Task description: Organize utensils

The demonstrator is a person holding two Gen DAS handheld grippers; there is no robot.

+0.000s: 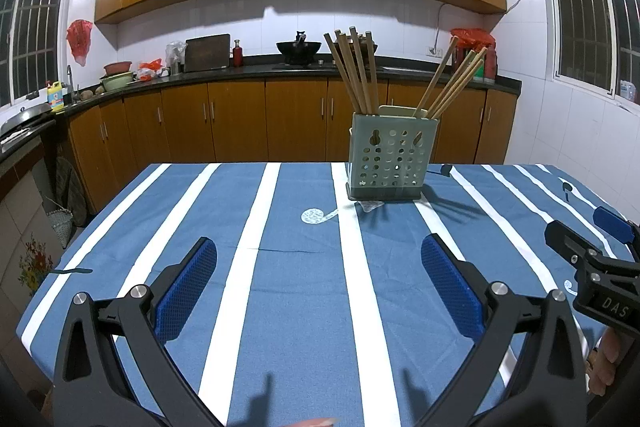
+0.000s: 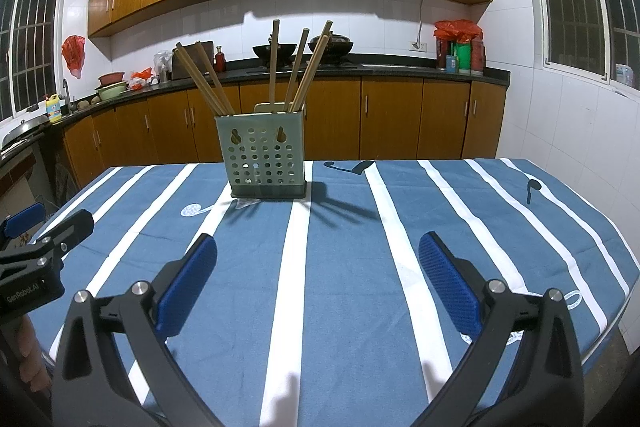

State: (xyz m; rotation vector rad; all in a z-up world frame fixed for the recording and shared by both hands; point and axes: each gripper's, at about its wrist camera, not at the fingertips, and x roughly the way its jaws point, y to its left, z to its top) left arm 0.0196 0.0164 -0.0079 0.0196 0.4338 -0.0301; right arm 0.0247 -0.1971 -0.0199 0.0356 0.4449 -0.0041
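Both grippers, left gripper [image 1: 319,269] and right gripper [image 2: 318,265], fingers apart and empty; chopsticks [image 2: 298,69] already in holder [image 2: 262,157] ahead of fingers; counter [image 2: 344,307] bare—likely finished or awaiting regrouping.

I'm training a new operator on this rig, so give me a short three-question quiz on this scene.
1. True or false: the chopsticks lie flat on the tablecloth.
2. The holder is: A) tipped over B) upright on the cloth C) held by a gripper.
3. What state are the left gripper and right gripper in?

Key: 1. False, they stand in the holder. 2. B. 3. Both open, holding nothing.
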